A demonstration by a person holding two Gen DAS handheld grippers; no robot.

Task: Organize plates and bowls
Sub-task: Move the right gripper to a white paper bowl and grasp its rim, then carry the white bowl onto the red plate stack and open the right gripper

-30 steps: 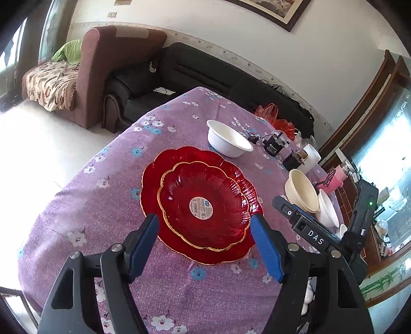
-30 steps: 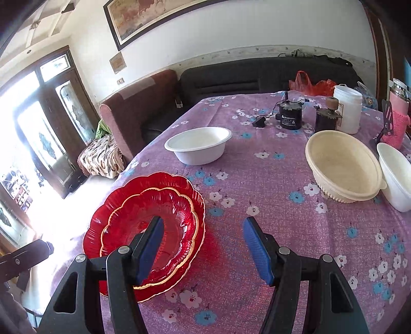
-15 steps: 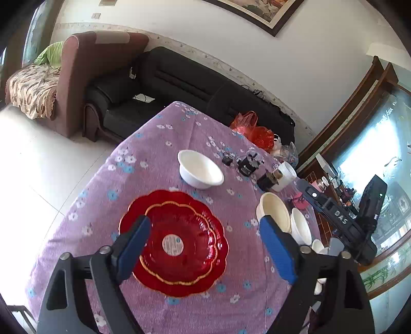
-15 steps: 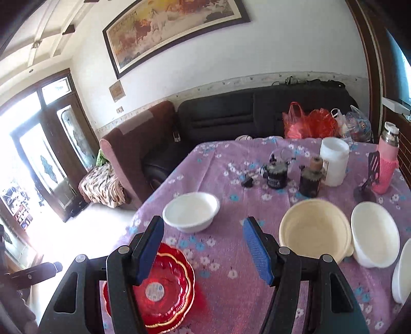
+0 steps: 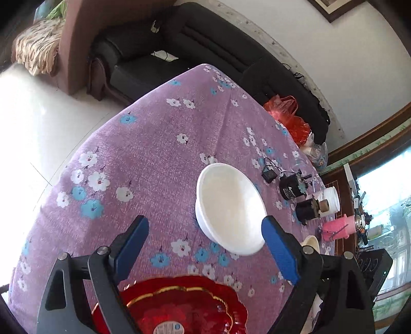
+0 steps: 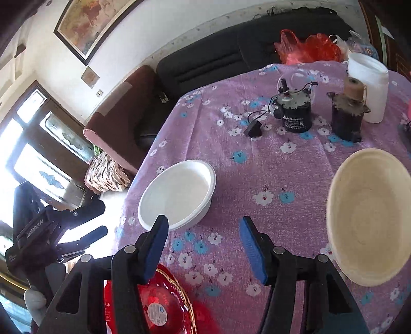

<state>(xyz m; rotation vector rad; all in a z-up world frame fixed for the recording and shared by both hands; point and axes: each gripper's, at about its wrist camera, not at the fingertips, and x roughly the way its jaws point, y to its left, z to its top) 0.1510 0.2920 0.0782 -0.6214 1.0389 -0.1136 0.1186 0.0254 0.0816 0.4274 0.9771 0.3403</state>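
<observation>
Left wrist view: purple floral tablecloth (image 5: 154, 159) fills the middle of the frame. White bowl (image 5: 228, 209) sits right of centre, upright, empty. Red plates (image 5: 185, 305) at bottom centre, a smaller gold-rimmed one stacked on a larger one, part hidden by the gripper frame. Only a sliver of the cream bowl (image 5: 312, 242) shows here, at right behind the right-hand blue pad. Pink cup (image 5: 339, 227) appears at right edge in this view alone; the black sofa (image 5: 205, 43) runs across the top.

Right wrist view: cream bowl (image 6: 367, 215) shows whole at the right edge, empty. White bowl (image 6: 178, 194) is left of centre. Red plates (image 6: 164, 305) at bottom, cut off. Two dark motor-like cylinders (image 6: 295, 113) and a white jar (image 6: 370, 84) stand at upper right. Framed picture (image 6: 90, 23) hangs at upper left, visible whole only here.

Count: two red plates, one white bowl, one cream bowl, two dark cylinders, one jar, one pink cup.

Left gripper (image 5: 205, 246): jaws stand wide apart, nothing between the pads; the right-hand pad overlaps the white bowl's rim in the frame, contact unclear. It also shows at the left edge of the right wrist view (image 6: 84, 223).

Right gripper (image 6: 203, 246): jaws moderately apart and closing, only tablecloth between them; left pad lies just in front of the white bowl's near rim, holding nothing.
</observation>
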